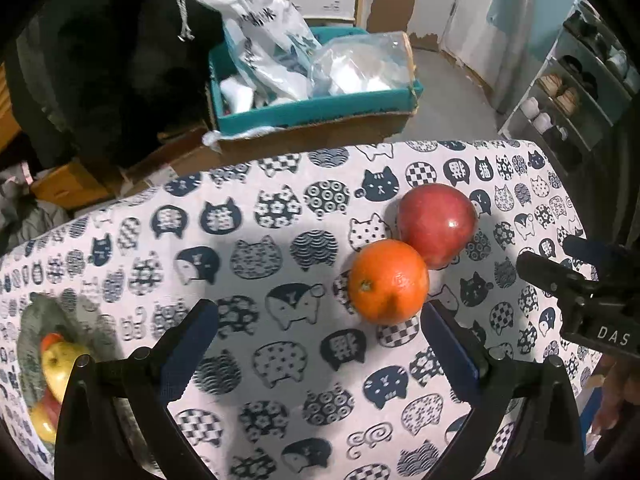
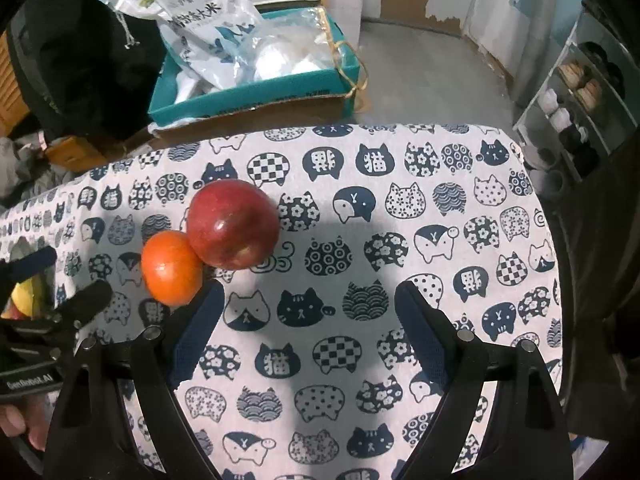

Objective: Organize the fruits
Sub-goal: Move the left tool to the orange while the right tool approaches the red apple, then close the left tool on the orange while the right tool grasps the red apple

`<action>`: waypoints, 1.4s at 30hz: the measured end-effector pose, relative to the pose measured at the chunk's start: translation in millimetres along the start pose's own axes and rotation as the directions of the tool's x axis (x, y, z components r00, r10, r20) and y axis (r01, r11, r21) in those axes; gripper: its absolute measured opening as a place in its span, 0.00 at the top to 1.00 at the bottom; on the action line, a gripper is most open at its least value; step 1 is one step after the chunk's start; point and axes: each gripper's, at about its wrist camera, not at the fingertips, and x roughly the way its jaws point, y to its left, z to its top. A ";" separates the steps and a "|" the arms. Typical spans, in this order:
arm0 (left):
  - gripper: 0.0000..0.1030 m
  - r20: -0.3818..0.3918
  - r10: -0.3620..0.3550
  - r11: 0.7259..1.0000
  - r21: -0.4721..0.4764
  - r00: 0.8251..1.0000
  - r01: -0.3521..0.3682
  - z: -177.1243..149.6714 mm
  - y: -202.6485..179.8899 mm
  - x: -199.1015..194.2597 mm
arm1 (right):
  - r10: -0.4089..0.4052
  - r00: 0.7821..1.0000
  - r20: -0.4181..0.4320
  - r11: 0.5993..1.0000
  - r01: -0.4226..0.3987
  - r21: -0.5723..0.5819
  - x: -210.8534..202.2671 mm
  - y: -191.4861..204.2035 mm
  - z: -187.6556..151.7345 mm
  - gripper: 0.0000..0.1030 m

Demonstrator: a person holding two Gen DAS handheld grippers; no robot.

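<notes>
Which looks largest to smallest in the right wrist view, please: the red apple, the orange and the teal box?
1. teal box, though it stands farther off
2. red apple
3. orange, which sits nearer the camera yet looks smaller

- Table [image 2: 400, 208]: covered in white cloth printed with navy cat heads.
- Red apple [image 2: 233, 224] and orange [image 2: 172, 267] sit on the cloth, touching.
- Grey bowl [image 1: 36, 320] at the table's left edge, holding yellow and red fruit.

apple [image 2: 233, 224] touching orange [image 2: 172, 267] (cat-print cloth [image 2: 400, 240])
</notes>
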 end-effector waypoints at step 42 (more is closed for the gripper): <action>0.40 -0.068 -0.099 0.992 -0.080 0.993 0.094 10.1 30.3 44.5 | 0.198 0.978 -0.068 0.980 -0.195 0.042 57.1 36.2 32.0 0.16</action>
